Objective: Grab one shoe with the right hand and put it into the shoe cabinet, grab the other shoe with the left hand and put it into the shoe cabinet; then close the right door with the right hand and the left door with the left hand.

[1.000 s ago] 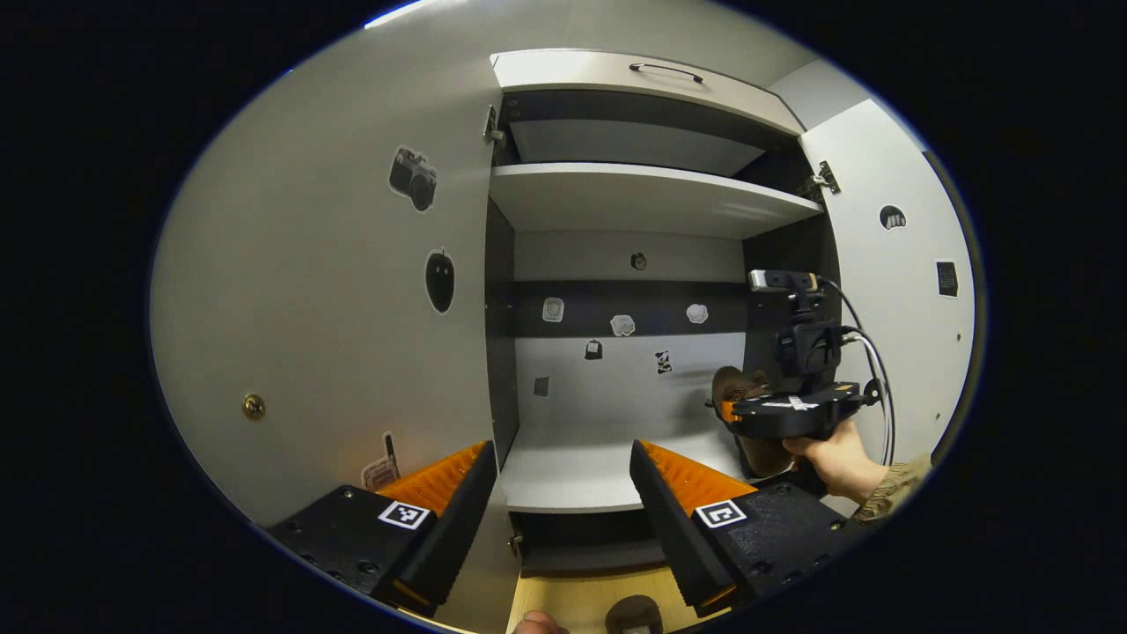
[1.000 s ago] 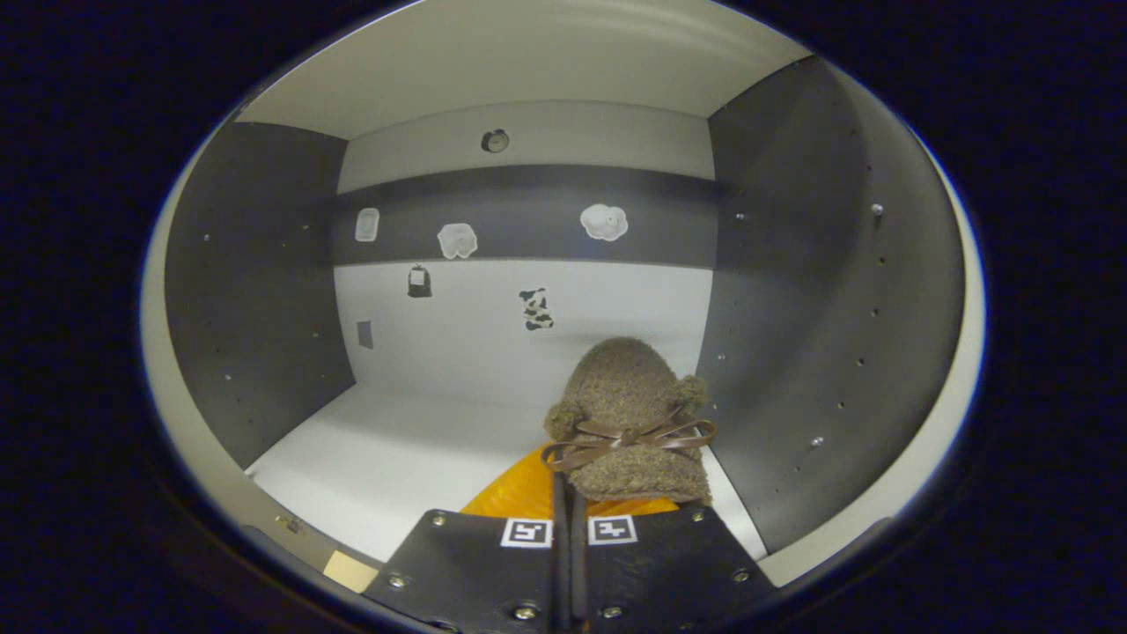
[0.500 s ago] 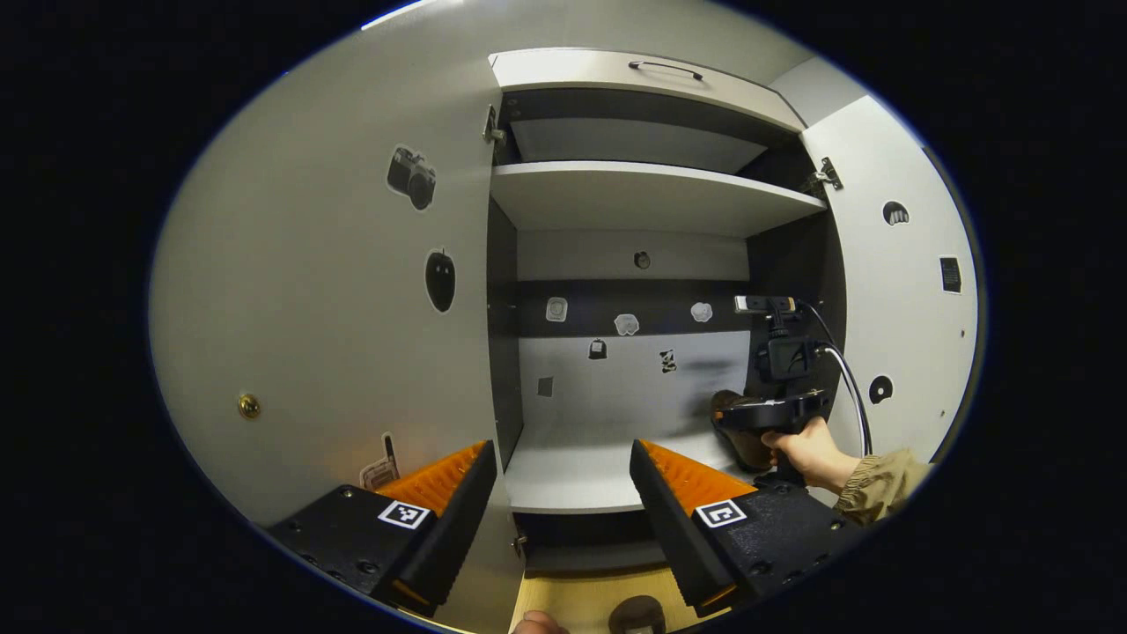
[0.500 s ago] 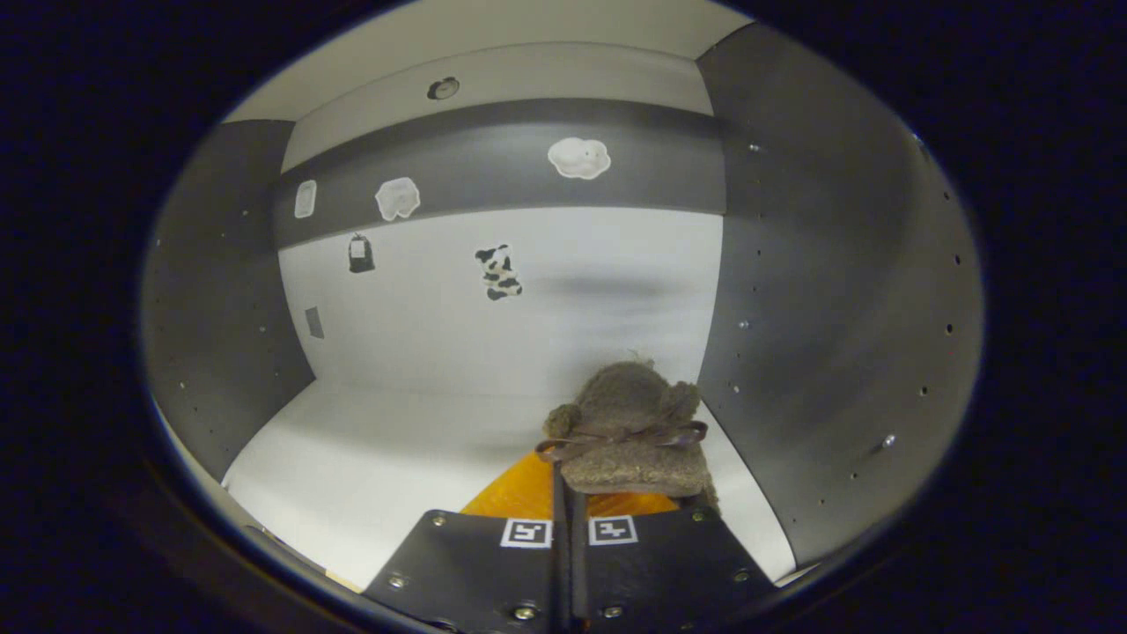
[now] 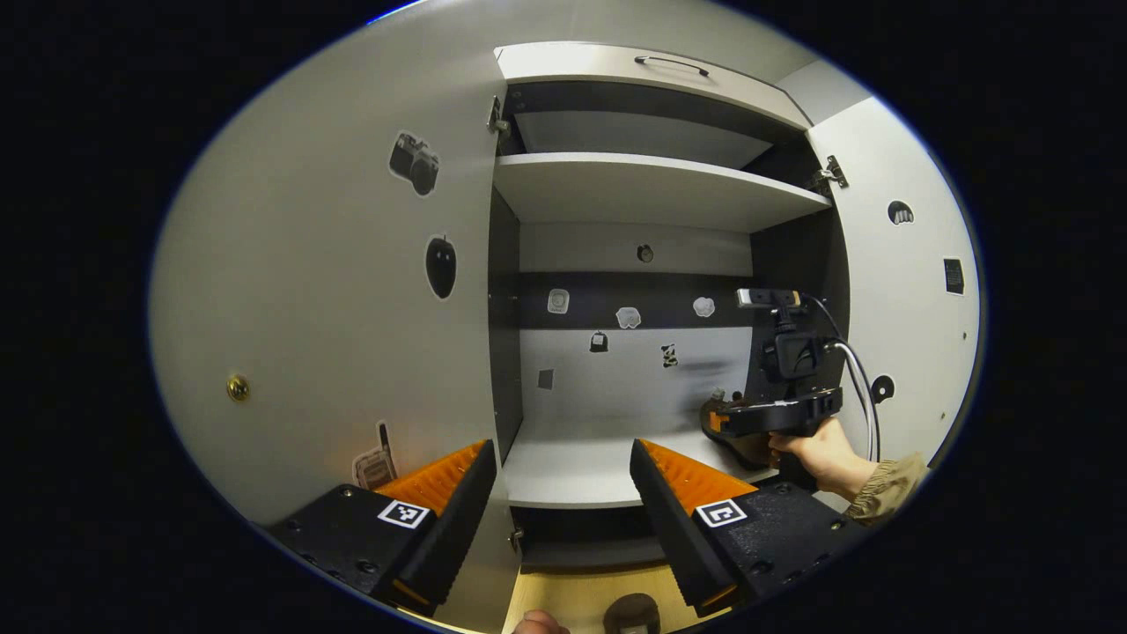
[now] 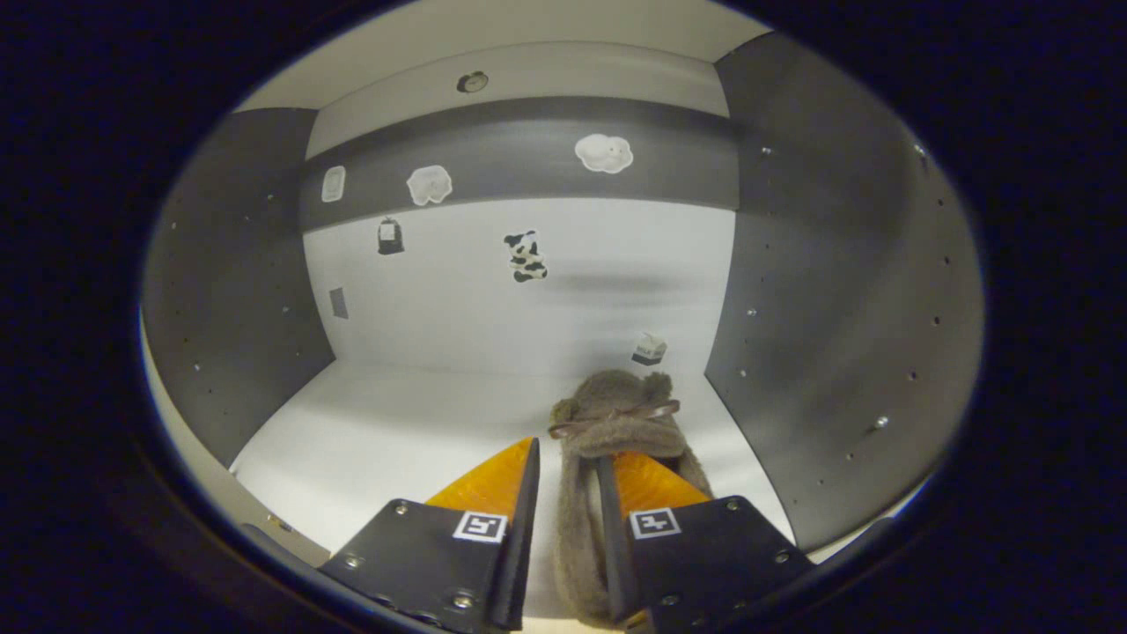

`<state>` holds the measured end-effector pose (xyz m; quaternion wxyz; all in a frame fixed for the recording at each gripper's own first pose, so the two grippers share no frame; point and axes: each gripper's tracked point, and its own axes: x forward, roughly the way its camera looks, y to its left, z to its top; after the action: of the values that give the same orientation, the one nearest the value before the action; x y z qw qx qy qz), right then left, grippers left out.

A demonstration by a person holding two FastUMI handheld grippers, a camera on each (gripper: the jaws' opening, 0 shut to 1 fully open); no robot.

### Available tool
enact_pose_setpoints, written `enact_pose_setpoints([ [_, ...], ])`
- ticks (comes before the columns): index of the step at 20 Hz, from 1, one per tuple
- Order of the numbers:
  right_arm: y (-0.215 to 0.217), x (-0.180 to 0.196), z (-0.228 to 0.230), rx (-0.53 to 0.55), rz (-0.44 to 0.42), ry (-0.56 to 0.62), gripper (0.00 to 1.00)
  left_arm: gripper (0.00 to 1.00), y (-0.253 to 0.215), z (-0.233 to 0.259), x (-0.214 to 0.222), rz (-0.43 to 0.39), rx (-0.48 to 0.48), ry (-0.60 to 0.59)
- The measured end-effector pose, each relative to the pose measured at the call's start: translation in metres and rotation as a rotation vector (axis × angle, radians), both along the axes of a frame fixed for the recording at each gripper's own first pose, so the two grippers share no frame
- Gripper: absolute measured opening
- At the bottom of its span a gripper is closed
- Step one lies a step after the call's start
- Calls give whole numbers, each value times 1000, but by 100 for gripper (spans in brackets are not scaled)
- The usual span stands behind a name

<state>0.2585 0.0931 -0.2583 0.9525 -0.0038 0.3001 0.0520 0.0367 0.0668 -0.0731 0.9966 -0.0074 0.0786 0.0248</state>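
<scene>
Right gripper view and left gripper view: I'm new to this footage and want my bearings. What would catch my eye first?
First, the fuzzy brown shoe with a ribbon bow, lying on the white shelf near the cabinet's dark right wall, with the right claw open around its heel. In the left gripper view, the left claw hangs open before the cabinet, its left door swung wide and dotted with stickers.
</scene>
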Motion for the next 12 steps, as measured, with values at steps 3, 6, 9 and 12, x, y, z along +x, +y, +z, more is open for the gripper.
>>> enact_pose_setpoints([
  [3,0,-33,41,18,11,-59,36,94,-6,-16,-3,-17,3,31],
  [6,0,-68,96,46,22,-145,36,94,-19,-44,-8,-56,12,87],
  [9,-2,-101,146,71,20,-224,36,94,-38,-85,-17,-121,23,178],
  [12,-10,-132,185,86,16,-286,36,95,-54,-139,-30,-180,46,296],
])
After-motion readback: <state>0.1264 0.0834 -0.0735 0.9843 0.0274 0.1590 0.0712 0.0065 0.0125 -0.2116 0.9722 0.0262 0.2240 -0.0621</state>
